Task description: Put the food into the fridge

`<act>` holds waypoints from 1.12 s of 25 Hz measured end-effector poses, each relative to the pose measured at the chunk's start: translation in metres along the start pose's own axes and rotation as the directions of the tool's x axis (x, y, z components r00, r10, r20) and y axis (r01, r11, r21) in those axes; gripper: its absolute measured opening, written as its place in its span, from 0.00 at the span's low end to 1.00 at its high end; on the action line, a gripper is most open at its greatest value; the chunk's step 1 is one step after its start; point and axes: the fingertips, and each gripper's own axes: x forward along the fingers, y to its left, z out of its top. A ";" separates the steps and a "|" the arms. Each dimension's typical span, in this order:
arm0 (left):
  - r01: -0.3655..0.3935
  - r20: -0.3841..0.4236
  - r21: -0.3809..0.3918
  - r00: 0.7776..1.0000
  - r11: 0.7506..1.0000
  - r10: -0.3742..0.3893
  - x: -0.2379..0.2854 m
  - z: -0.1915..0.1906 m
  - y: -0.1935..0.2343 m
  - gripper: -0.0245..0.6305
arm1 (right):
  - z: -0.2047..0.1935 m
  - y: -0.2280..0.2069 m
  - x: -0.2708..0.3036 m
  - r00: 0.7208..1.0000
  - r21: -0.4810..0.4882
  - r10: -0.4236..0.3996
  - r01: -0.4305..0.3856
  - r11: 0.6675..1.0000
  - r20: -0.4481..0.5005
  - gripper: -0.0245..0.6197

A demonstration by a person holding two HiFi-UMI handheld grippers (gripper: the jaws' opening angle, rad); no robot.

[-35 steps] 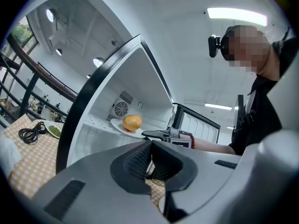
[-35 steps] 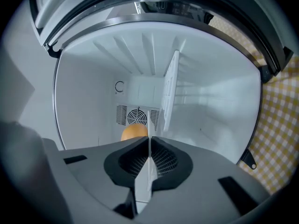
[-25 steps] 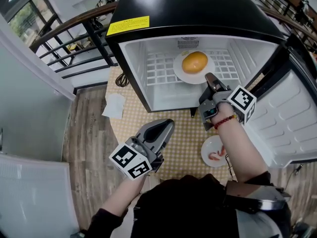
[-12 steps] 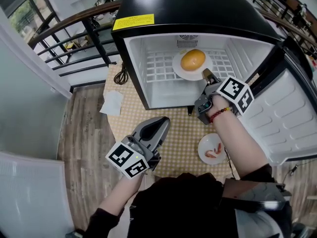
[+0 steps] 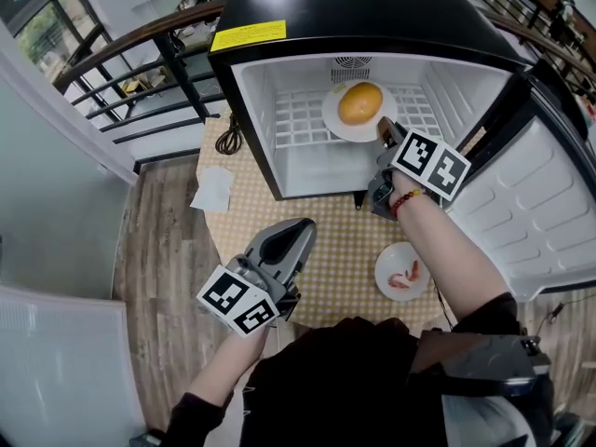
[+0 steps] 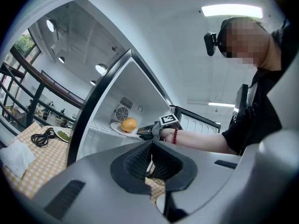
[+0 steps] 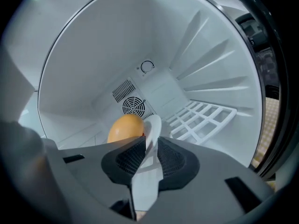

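Inside the black fridge, the white round plate of round orange food is set on the white wire shelf, toward its back edge. The jaws of the right gripper have just been opening round the plate's rim, so release is judged underway. Those of the left gripper are closed together, empty.

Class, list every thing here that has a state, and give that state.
Fridge door: open wide.
Plate of round orange food: on the fridge shelf, rim between the right jaws.
Right hand-held gripper: open, jaws just been opening.
Left hand-held gripper: shut, empty.
Plate of pink food: on the table, outside the fridge.
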 end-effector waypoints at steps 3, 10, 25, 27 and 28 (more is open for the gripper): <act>-0.007 0.003 0.007 1.000 1.000 0.007 -0.004 0.001 -0.001 0.06 | 0.001 -0.002 0.004 1.000 -0.044 -0.014 0.013 0.999 -0.008 0.16; -0.017 0.013 -0.002 1.000 1.000 0.017 -0.009 -0.001 -0.005 0.06 | 0.004 -0.006 0.009 0.999 -0.162 -0.039 0.034 0.986 -0.027 0.18; -0.025 0.014 -0.012 1.000 1.000 0.026 -0.015 -0.005 -0.013 0.06 | 0.002 -0.010 0.016 0.995 -0.313 -0.072 0.047 0.948 -0.068 0.23; -0.030 0.012 -0.010 0.999 0.999 0.030 -0.016 -0.005 -0.013 0.06 | 0.001 -0.009 0.017 0.995 -0.363 -0.079 0.051 0.930 -0.063 0.24; -0.032 0.012 -0.009 0.999 0.999 0.032 -0.017 -0.005 -0.013 0.06 | 0.001 -0.008 0.017 0.995 -0.386 -0.082 0.054 0.921 -0.058 0.24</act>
